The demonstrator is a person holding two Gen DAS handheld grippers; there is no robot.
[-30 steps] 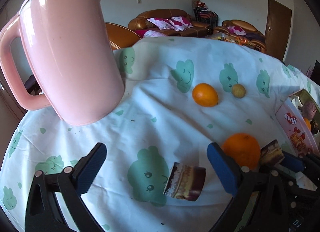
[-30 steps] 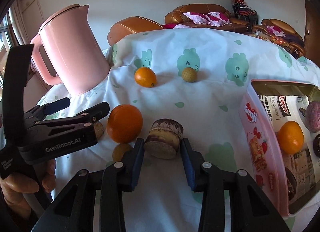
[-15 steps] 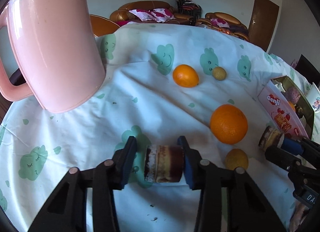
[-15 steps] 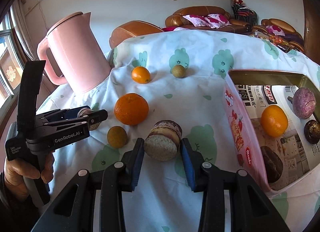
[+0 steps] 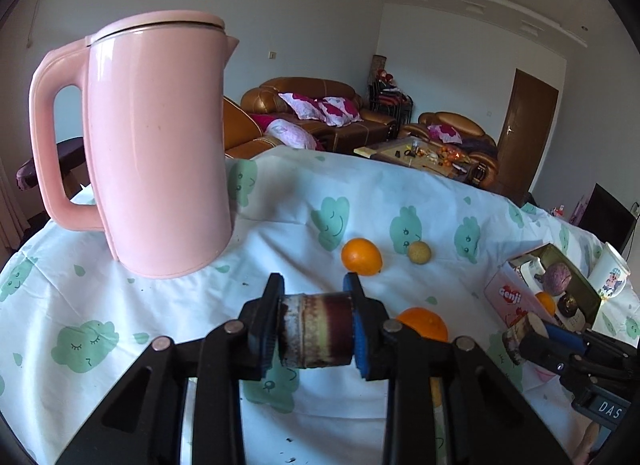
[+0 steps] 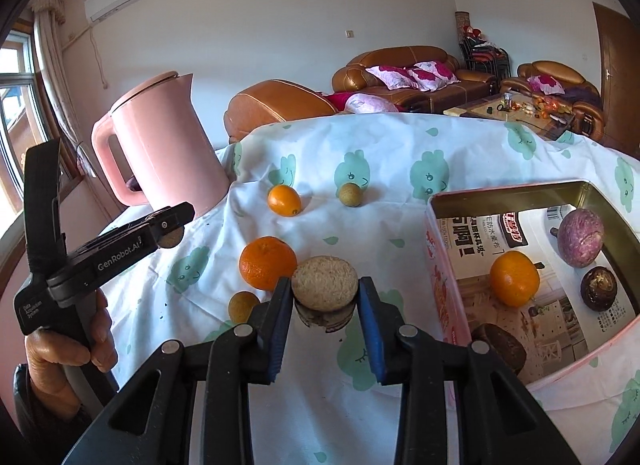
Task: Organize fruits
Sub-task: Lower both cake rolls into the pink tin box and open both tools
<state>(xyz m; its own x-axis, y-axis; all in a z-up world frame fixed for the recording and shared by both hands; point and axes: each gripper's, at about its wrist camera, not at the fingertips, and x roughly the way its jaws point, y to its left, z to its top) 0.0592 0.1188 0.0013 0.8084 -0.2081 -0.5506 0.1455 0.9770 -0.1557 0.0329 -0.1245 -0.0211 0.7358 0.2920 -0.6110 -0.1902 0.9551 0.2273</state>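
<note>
My left gripper (image 5: 314,329) is shut on a brown layered cake piece (image 5: 316,331) and holds it above the cloth. My right gripper (image 6: 325,301) is shut on a second layered cake piece (image 6: 325,293), lifted beside the pink tin box (image 6: 444,289). In the box lie an orange (image 6: 514,279), a purple fruit (image 6: 580,237), a dark brown fruit (image 6: 600,287) and a brown cake (image 6: 500,345). On the cloth lie a big orange (image 6: 267,268), a small orange (image 6: 284,200) and two small yellow-green fruits (image 6: 351,195) (image 6: 243,306).
A tall pink kettle (image 5: 156,153) stands at the table's back left. A white paper cup (image 5: 608,275) stands behind the box. The table is draped with a white cloth (image 6: 360,153) with green prints. Sofas stand beyond.
The left gripper closed on the cake piece and lifted it off the cloth. The right gripper raised its cake piece and moved toward the tin box.
</note>
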